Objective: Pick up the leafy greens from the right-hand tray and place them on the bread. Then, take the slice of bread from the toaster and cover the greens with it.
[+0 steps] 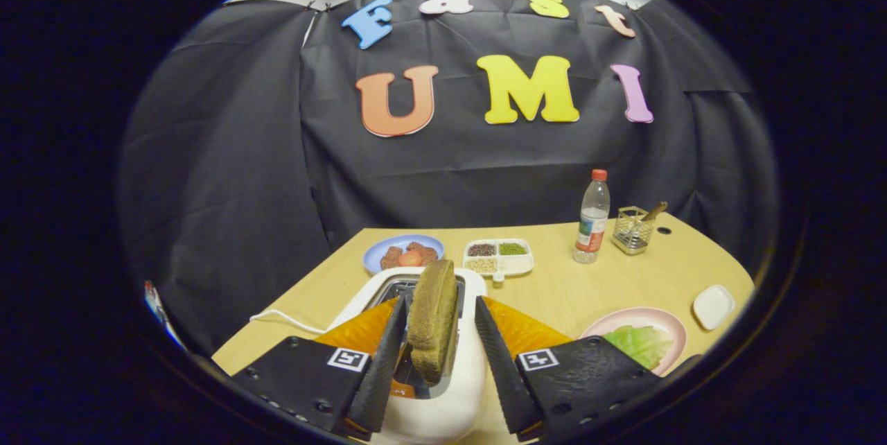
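A brown slice of bread (433,320) stands upright, rising out of the slot of the white toaster (443,410). My gripper (441,301) is open, one finger on each side of the slice. The left finger (388,355) lies close against the bread, while the right finger (495,355) stands a small gap away from it. Off to the right of the fingers, the leafy greens (641,344) lie on a pink plate (627,317). What is under the greens is hidden.
Beyond the toaster are a blue plate (384,245) with food pieces and a white divided tray (520,266) of grains. A plastic bottle (593,216) and a wire holder (632,230) stand further right. A small white dish (714,306) lies near the table's right edge. The toaster's white cable (284,320) runs left.
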A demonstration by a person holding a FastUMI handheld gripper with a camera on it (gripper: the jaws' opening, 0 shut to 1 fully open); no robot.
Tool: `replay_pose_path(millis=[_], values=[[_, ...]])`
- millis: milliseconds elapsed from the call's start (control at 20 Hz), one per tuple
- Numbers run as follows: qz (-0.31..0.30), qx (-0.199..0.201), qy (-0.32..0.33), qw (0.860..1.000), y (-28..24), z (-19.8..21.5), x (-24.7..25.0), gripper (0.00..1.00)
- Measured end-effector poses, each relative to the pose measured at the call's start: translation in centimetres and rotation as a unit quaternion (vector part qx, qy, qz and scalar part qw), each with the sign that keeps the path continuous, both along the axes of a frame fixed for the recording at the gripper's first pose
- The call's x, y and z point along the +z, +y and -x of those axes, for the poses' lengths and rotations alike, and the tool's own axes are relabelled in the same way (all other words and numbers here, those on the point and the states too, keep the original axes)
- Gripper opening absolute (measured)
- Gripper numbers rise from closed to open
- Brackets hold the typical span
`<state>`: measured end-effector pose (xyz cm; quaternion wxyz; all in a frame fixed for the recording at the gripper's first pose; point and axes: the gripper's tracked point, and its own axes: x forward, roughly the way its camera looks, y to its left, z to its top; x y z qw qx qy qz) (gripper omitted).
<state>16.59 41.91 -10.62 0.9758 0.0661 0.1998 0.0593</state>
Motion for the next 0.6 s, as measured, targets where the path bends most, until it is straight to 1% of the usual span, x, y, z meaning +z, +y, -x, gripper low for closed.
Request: replay_pose_path(millis=[50,150,250,300,350,500,600], values=[[0.002,0.000,-0.005,1.000,0.1,-0.2,0.4,0.54],[0.008,-0.014,-0.011,1.000,-0.6,-0.5,0.7,0.43],[0.004,-0.007,0.002,1.000,0.1,-0.6,0.2,0.31],[0.002,-0.014,0.008,1.000,-0.4,-0.7,0.0,0.33],[-0.010,-0.018,0.009,1.000,-0.2,-0.9,0.1,0.15],[-0.024,-0.010,0.009,1.000,0.2,-0.4,1.2,0.16],[-0.032,-0.011,-0.011,0.999,0.0,-0.1,3.0,0.16]])
